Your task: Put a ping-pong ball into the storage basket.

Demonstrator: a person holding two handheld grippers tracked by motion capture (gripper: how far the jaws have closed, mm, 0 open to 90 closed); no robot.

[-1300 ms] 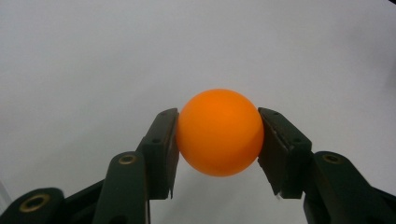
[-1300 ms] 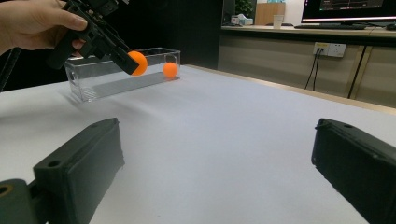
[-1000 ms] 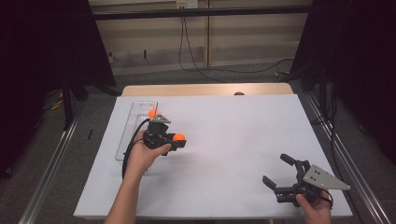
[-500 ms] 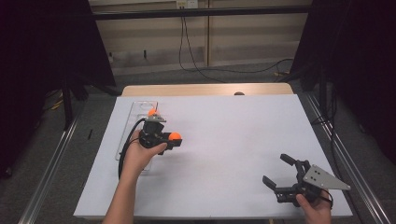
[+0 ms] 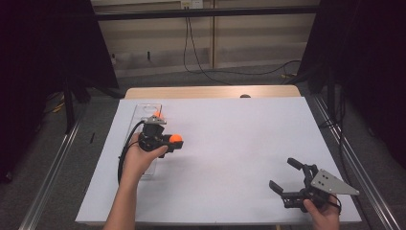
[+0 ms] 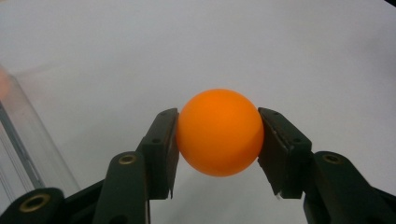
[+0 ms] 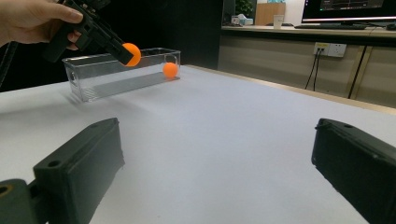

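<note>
My left gripper (image 5: 174, 141) is shut on an orange ball (image 5: 177, 138) and holds it above the white table, just right of a clear plastic box (image 5: 145, 109). In the left gripper view the ball (image 6: 219, 132) sits squeezed between both black pads (image 6: 164, 149). A second orange ball (image 5: 157, 115) lies inside the box near its far end. My right gripper (image 5: 282, 173) rests at the table's front right, open, with nothing between its jaws. In the right gripper view the held ball (image 7: 131, 53) hangs over the box (image 7: 116, 77), and the other ball (image 7: 170, 70) lies inside it.
A white sheet (image 5: 230, 143) covers the table, with a wooden strip (image 5: 210, 92) along the back edge and a small dark object (image 5: 245, 96) on it. Metal rails run along both sides. Cables lie on the floor behind.
My left gripper has drifted slightly left toward the clear box with the ball still in it. The right gripper has stayed put.
</note>
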